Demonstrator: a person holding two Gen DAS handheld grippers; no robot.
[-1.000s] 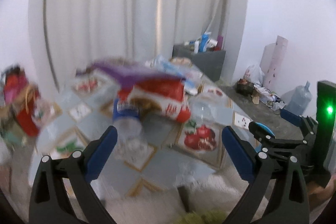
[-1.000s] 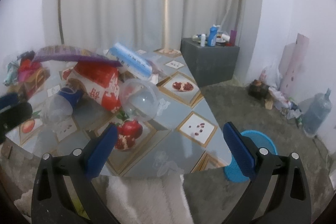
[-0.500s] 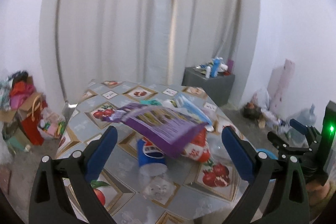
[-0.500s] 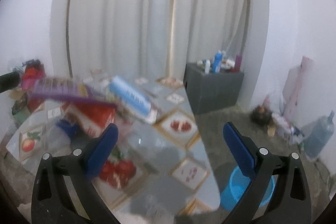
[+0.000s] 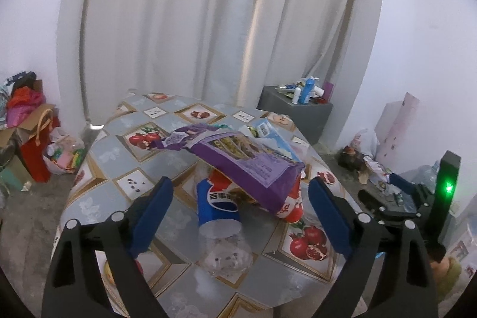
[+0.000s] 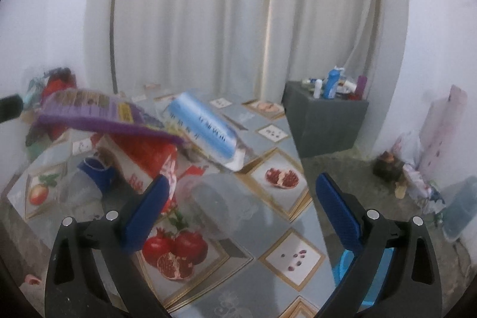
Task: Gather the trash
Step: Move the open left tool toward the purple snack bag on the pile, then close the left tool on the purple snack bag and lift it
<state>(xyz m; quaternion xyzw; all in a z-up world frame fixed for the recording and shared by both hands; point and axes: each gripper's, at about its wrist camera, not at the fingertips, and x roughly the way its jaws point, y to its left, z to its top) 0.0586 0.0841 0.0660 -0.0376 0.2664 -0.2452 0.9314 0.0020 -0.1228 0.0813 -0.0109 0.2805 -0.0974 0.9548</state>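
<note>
A heap of trash lies on the round table (image 5: 125,163). On top is a purple snack bag (image 5: 247,163), also in the right wrist view (image 6: 98,115). Under it are a red carton (image 6: 146,154) and a clear plastic bottle with a blue label (image 5: 219,213). A blue-and-white packet (image 6: 202,124) leans behind. A clear plastic lid (image 6: 214,198) lies in front. My left gripper (image 5: 238,207) is open above the bottle. My right gripper (image 6: 241,204) is open above the table's right part, empty.
A blue bin (image 6: 357,279) stands on the floor right of the table. A grey cabinet (image 6: 325,121) with bottles stands at the back. Bags and boxes (image 5: 32,133) pile up at the left wall. More clutter (image 5: 366,157) lies by the right wall.
Both grippers pulled back and up, then settled; the trash heap now sits lower and nearer in both views. Both stay open and empty.
</note>
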